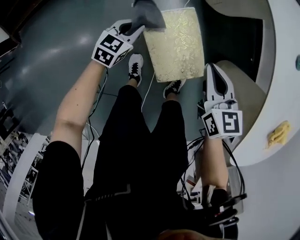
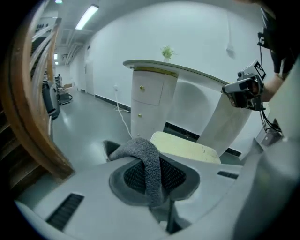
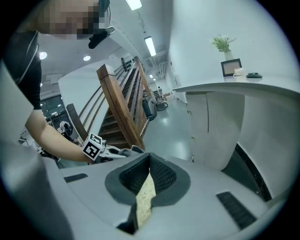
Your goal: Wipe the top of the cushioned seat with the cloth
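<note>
- Your left tongs (image 1: 135, 27) are clenched on the grey terry cloth (image 1: 149, 13). It hangs at the far left corner of the square cushioned seat with the gold-patterned top (image 1: 177, 44). I can't tell whether it presses the fabric yet.
- Lower it until a broad fold lies flat, then draw it toward you in overlapping strokes, edge to edge.
- Your right tongs (image 1: 211, 70), drawn together on nothing, sit just beside the seat's right edge. Hold them clear of the strokes.
</note>
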Action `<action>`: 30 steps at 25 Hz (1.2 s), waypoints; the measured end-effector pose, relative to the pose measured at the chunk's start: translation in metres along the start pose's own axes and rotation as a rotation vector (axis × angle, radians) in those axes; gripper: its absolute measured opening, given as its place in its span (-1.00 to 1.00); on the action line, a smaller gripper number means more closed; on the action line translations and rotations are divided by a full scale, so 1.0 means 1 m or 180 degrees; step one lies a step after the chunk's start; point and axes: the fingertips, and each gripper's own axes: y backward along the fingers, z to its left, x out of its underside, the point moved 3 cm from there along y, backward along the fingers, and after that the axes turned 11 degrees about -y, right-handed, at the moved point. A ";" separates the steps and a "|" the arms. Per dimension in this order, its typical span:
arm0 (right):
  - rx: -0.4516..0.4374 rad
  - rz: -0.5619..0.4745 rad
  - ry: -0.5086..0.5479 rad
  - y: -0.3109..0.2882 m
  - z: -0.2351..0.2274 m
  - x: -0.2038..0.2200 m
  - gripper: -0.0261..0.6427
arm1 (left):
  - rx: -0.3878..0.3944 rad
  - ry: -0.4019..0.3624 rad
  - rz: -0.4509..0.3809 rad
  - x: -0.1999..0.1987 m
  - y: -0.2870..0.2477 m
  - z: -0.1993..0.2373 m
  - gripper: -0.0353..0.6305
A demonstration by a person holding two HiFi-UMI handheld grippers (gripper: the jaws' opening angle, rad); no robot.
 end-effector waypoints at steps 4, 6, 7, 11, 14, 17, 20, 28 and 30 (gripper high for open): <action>-0.0130 0.0133 0.0005 0.004 0.010 0.016 -0.90 | -0.0297 0.0572 0.0265 0.067 0.023 -0.005 -0.78; -0.0170 0.0223 0.0020 0.003 0.028 0.023 -0.90 | -0.0311 0.0590 0.0442 0.098 0.037 -0.009 -0.78; -0.0170 0.0267 0.0024 0.001 0.038 0.026 -0.90 | -0.0306 0.0570 0.0525 0.111 0.045 -0.010 -0.78; -0.0177 0.0388 0.0016 -0.002 0.047 0.040 -0.90 | -0.0429 0.0549 0.0922 0.158 0.049 -0.017 -0.78; -0.0215 0.0436 0.0065 0.000 0.041 0.050 -0.90 | -0.0317 0.0410 0.1229 0.185 0.041 -0.037 -0.78; -0.0176 0.0484 0.0068 -0.003 0.042 0.057 -0.90 | -0.0032 0.0274 0.1260 0.191 0.028 -0.051 -0.78; -0.0173 0.0530 0.0004 -0.001 0.037 0.060 -0.90 | 0.0025 0.0359 0.1174 0.182 0.006 -0.055 -0.78; -0.0173 0.0490 -0.0013 0.009 0.029 0.063 -0.90 | 0.0095 0.0244 0.0837 0.120 -0.040 -0.044 -0.78; -0.0172 0.0465 -0.0094 0.013 0.023 0.064 -0.90 | 0.0161 0.0059 0.0953 0.113 -0.048 -0.046 -0.78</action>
